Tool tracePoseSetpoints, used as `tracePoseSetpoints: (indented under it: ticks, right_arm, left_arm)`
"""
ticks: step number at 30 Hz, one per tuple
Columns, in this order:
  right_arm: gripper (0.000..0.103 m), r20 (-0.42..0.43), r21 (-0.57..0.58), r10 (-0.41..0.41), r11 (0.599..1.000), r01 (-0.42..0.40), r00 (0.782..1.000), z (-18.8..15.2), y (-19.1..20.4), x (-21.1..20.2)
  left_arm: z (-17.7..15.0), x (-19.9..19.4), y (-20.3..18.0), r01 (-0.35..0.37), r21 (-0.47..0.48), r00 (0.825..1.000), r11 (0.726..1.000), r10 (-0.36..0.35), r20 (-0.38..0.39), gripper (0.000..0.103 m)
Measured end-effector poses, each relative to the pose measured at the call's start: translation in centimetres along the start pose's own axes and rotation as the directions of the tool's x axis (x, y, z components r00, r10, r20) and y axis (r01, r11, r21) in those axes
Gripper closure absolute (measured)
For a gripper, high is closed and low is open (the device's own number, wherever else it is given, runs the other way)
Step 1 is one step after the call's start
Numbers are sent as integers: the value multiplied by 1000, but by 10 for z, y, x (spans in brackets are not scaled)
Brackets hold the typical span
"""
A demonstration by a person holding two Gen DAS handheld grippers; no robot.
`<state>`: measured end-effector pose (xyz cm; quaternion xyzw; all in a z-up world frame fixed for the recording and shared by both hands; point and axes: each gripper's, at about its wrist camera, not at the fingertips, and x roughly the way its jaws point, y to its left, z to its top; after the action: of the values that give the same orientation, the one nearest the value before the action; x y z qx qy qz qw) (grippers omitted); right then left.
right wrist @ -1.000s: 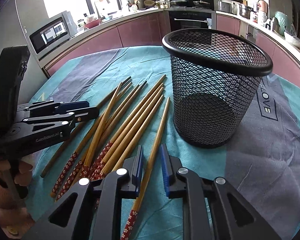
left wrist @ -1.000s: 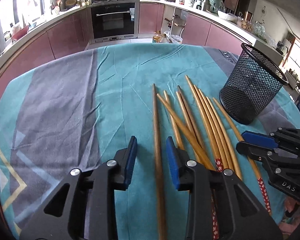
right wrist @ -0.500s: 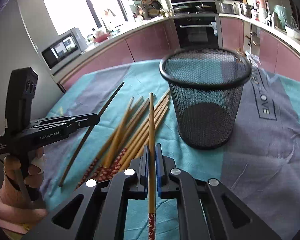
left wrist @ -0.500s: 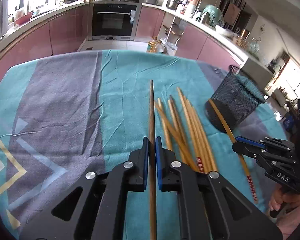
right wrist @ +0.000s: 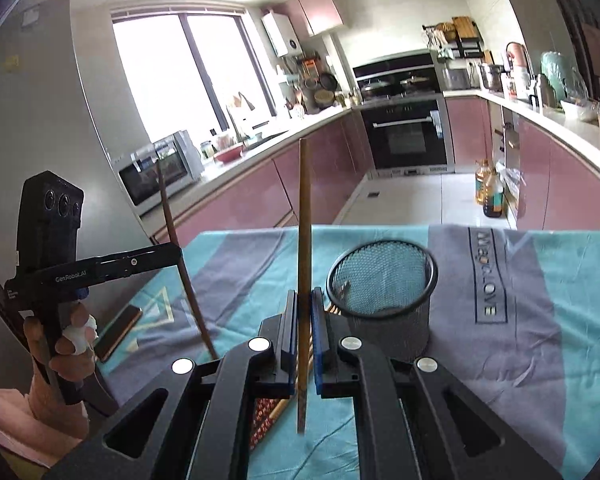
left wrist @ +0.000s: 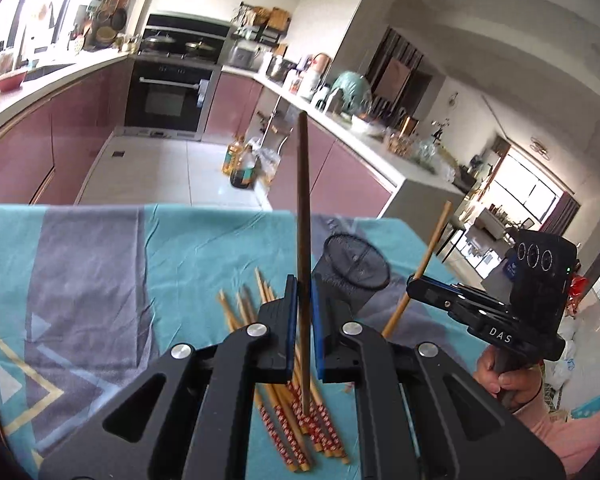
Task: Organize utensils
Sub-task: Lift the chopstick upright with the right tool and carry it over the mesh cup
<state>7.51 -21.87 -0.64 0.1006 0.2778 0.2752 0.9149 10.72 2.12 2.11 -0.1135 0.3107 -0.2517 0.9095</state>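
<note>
Here the left gripper [left wrist: 304, 320] has its blue-padded fingers [left wrist: 291, 320] clamped on a dark brown chopstick [left wrist: 303, 208], which stands nearly upright, its tip pointing to 12 o'clock above the tabletop [left wrist: 100, 272]. The right gripper [right wrist: 304, 332] likewise has its fingers closed on a lighter bamboo chopstick [right wrist: 304, 220], also held upright and clear of the cloth. In the left wrist view the right gripper appears at 3 o'clock, its chopstick leaning toward 1 o'clock. The black mesh cup [right wrist: 384, 284] stands upright on the teal and grey tablecloth [right wrist: 540, 320], just right of the right gripper's fingers. The remaining chopsticks [left wrist: 284, 400] lie in a loose bundle on the cloth beneath the left gripper, red patterned ends nearest the camera. A phone [right wrist: 118, 332] lies at 9 o'clock.
</note>
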Motion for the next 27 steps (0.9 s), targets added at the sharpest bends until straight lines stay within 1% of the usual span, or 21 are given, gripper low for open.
tracePoseSetpoints:
  ticks: [6,10,13,15,18,20,22,27]
  right_arm:
    - [97,82,-40,5,999,-1,997,35,2,-15]
    - [97,134,-73,-1,997,11,991,61,4,-25]
    - [98,165,-86,-18,996,33,986,75,2,-30]
    - [98,185,-91,-31,995,49,982,84,-2,-31]
    - [98,198,-102,-63,991,85,978,91,-9,-30]
    - [98,182,-98,-74,991,93,980,92,-15,-24]
    - [98,162,-99,-96,989,112,982,90,-19,-16]
    - [98,50,-83,-119,989,123,992,78,-37,9]
  left_arm:
    - [32,-8,-26,34,30,996,999,-37,84,96]
    - [62,-5,-43,73,45,989,996,-78,122,96]
    - [79,-1,-59,84,68,986,994,-93,139,96]
    - [89,0,-71,73,91,984,993,-87,156,96]
    - [97,8,-83,72,114,984,991,-89,152,96]
    - [97,18,-91,52,137,987,989,-72,143,96]
    - [94,31,-99,50,154,993,987,-67,102,96]
    - [75,73,-105,18,208,1000,978,-19,3,96]
